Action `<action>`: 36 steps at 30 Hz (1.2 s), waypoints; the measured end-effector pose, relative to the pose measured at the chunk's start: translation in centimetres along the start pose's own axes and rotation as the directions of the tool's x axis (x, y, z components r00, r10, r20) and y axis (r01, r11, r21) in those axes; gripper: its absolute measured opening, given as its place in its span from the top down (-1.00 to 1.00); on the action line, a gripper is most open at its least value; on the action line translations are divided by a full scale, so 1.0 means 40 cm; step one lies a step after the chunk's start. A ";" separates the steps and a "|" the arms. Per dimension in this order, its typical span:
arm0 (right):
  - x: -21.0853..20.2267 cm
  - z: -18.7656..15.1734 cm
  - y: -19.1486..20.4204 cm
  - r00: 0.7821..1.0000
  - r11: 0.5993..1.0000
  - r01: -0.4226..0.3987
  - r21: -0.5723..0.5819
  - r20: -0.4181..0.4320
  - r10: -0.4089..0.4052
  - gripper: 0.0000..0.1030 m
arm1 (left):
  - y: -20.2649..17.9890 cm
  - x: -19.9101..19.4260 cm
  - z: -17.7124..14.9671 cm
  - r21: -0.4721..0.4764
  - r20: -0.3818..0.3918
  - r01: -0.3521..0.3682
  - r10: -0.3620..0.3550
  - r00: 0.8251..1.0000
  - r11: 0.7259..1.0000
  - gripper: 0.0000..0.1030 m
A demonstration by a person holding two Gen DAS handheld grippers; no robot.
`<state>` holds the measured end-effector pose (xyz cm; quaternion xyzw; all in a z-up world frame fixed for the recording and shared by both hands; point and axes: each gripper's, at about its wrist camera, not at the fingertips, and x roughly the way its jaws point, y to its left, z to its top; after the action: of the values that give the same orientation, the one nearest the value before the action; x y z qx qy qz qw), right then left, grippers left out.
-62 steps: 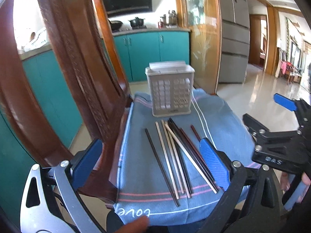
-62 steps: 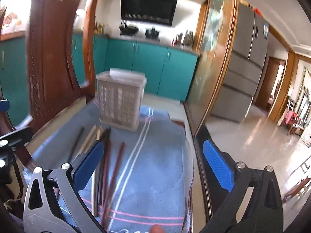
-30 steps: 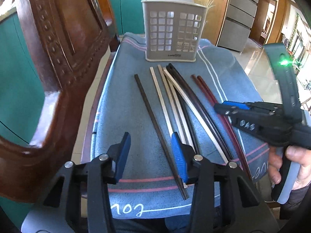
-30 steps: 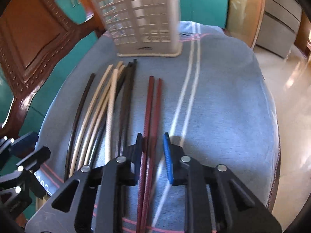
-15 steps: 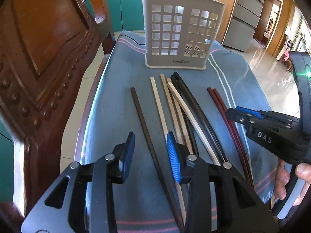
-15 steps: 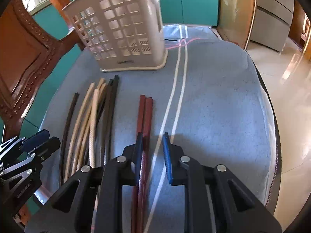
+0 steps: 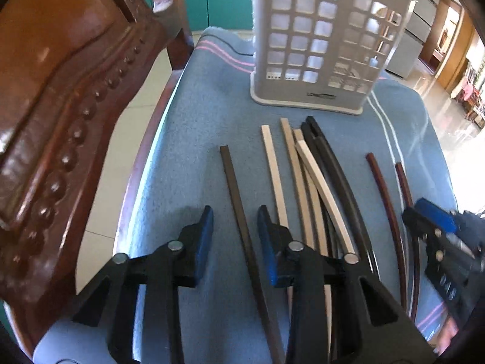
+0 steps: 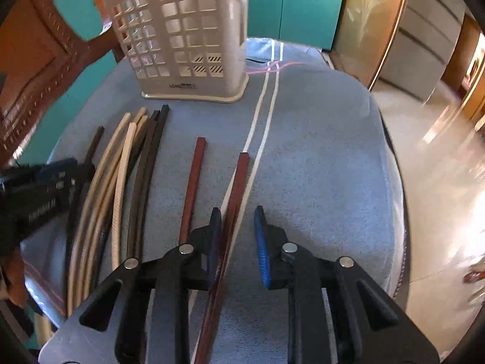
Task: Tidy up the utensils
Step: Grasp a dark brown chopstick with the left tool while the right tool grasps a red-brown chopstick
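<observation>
Now closing left hand-held gripper (image 7: pixel 235 236) straddles one dark chopstick (image 7: pixel 235 188); two red chopsticks (image 8: pixel 194 182).

Carved wooden chair (image 7: pixel 69 97), teal cabinets (image 8: pixel 303 3) (kitchen behind), glossy sunlit floor (image 8: pixel 439 182).

Chopsticks (image 7: pixel 274 163) lie side by side on the cloth (image 7: pixel 194 127) before the basket (image 7: pixel 318 42).

Bare cloth (image 8: pixel 318 157) at 3 o'clock lay open. Holder (image 8: pixel 185 39) blocked 12; chopsticks (image 8: pixel 121 163) crowded 9; chair (image 7: pixel 60 97) walled 9.
</observation>
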<state>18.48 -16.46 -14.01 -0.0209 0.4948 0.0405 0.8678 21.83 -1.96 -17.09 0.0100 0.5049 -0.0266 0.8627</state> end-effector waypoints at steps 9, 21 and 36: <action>-0.011 -0.017 0.004 1.000 1.000 -0.018 -0.008 0.012 0.018 0.81 | -0.030 -0.005 -0.013 0.043 0.008 0.089 -0.089 0.996 0.995 0.85; -0.045 -0.012 -0.059 0.998 0.994 -0.067 0.092 0.023 0.065 0.87 | 0.005 -0.052 -0.003 0.022 0.049 0.140 -0.141 0.989 0.990 0.85; -0.001 0.012 -0.030 1.000 1.000 0.013 0.027 -0.009 -0.013 0.41 | -0.033 0.024 0.029 0.047 -0.030 0.064 -0.062 0.998 0.997 0.68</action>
<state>18.95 -17.62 -13.73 -0.0123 0.4988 0.0280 0.8662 23.26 -3.34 -17.35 0.0152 0.5165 -0.0659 0.8536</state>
